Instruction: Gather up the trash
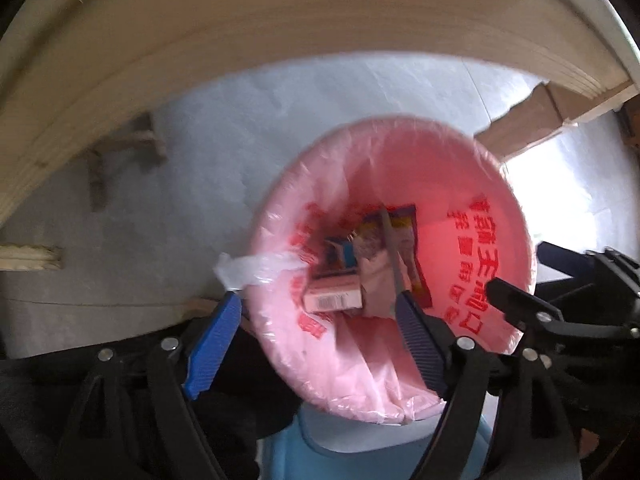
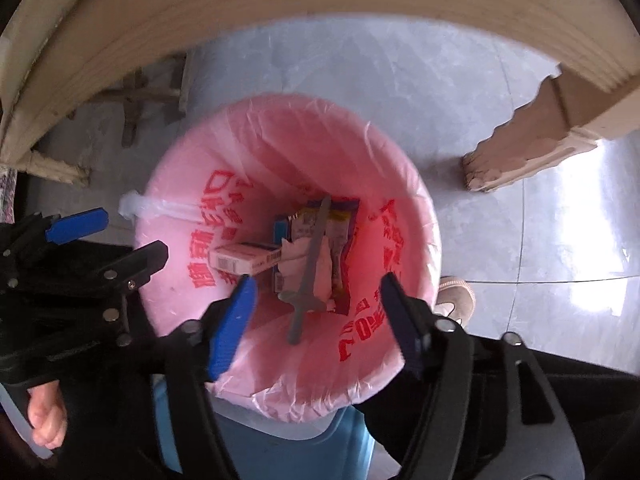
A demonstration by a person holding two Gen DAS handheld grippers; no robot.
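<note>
Grey tile floor (image 2: 360, 80) is showing under a wooden table edge (image 2: 320, 8). Left gripper (image 1: 320, 344) is hanging wide open and empty at 9 o'clock of the pink-lined bin (image 2: 184, 184). Right gripper (image 2: 316, 320) is pointing down over it, jaws apart, nothing held, probably just dropping stuff; a grey toy sword (image 2: 312, 264), 1 small carton (image 2: 248, 260) and wrappers (image 2: 340, 224) are sitting inside.

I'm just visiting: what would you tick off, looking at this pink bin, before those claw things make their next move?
1. Right gripper empty, blue fingers apart: ok.
2. Left gripper empty, fingers apart: ok.
3. Grey plastic toy sword inside the pink-lined bin: ok.
4. Small pink-and-white carton and colourful snack wrapper inside the bin: ok.
5. Pink liner folded over the rim all round: ok where visible; the near edge is hidden.
6. More trash left to collect: cannot tell; only the grey floor near the bin shows.
</note>
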